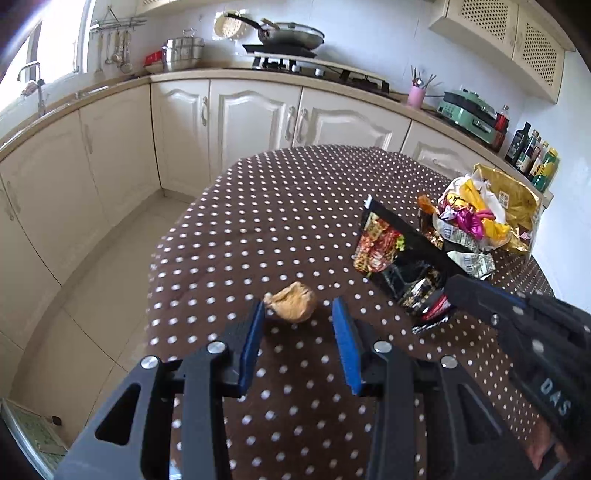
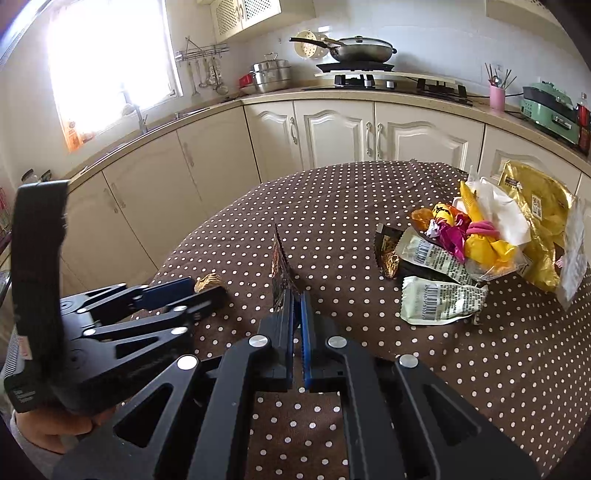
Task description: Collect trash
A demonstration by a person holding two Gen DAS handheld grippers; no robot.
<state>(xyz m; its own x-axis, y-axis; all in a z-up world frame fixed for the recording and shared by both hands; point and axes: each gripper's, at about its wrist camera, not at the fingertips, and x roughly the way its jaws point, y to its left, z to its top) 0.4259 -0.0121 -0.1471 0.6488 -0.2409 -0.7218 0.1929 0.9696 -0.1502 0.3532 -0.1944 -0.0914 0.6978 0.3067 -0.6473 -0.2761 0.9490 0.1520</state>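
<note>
A crumpled tan wrapper (image 1: pixel 293 307) lies on the polka-dot table (image 1: pixel 288 206), just ahead of and between the tips of my open left gripper (image 1: pixel 298 308). It also shows in the right wrist view (image 2: pixel 208 282), partly hidden by the left gripper (image 2: pixel 205 290). My right gripper (image 2: pixel 296 298) is shut on a black and red snack bag (image 2: pixel 280 271), seen edge-on; the bag shows flat in the left wrist view (image 1: pixel 397 258). A pile of wrappers (image 2: pixel 469 236) and a gold bag (image 2: pixel 535 218) lie at the table's right.
A green-white packet (image 2: pixel 439 302) lies in front of the pile. Kitchen cabinets (image 1: pixel 251 122) and a counter with a stove and pan (image 1: pixel 288 35) stand behind the table. Tiled floor (image 1: pixel 110 280) lies to the table's left.
</note>
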